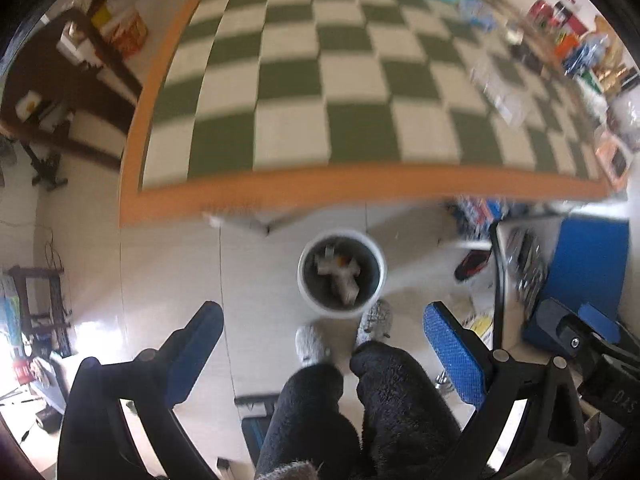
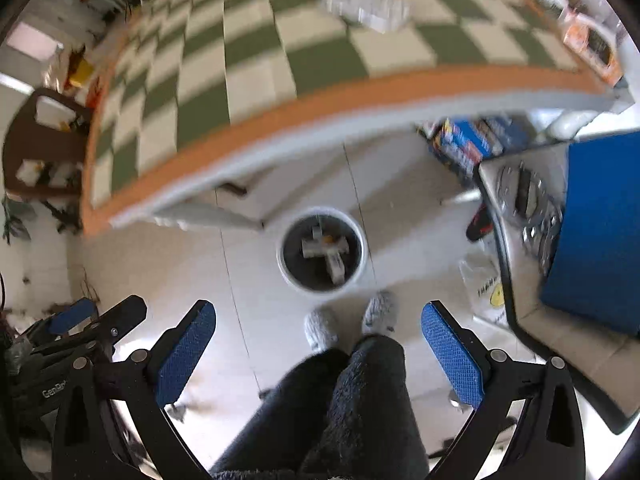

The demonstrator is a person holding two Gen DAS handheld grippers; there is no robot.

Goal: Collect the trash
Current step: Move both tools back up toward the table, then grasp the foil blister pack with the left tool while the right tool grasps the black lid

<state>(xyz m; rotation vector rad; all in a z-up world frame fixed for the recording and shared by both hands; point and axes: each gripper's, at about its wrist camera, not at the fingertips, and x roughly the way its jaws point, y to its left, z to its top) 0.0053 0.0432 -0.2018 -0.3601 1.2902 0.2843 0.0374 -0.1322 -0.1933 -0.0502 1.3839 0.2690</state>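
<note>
The white trash bin stands on the floor at 12 o'clock from the left tool, holding crumpled pale scraps. The person's grey slippers sit just below it, dark-trousered legs between the fingers. The checkered tabletop overhangs beyond. Both the left tool and right tool are spread wide, gripping nothing.

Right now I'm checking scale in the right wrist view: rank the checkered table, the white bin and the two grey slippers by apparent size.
1. Checkered table, largest by far.
2. White bin.
3. The two grey slippers, alike in size, so I won't rank them.
</note>
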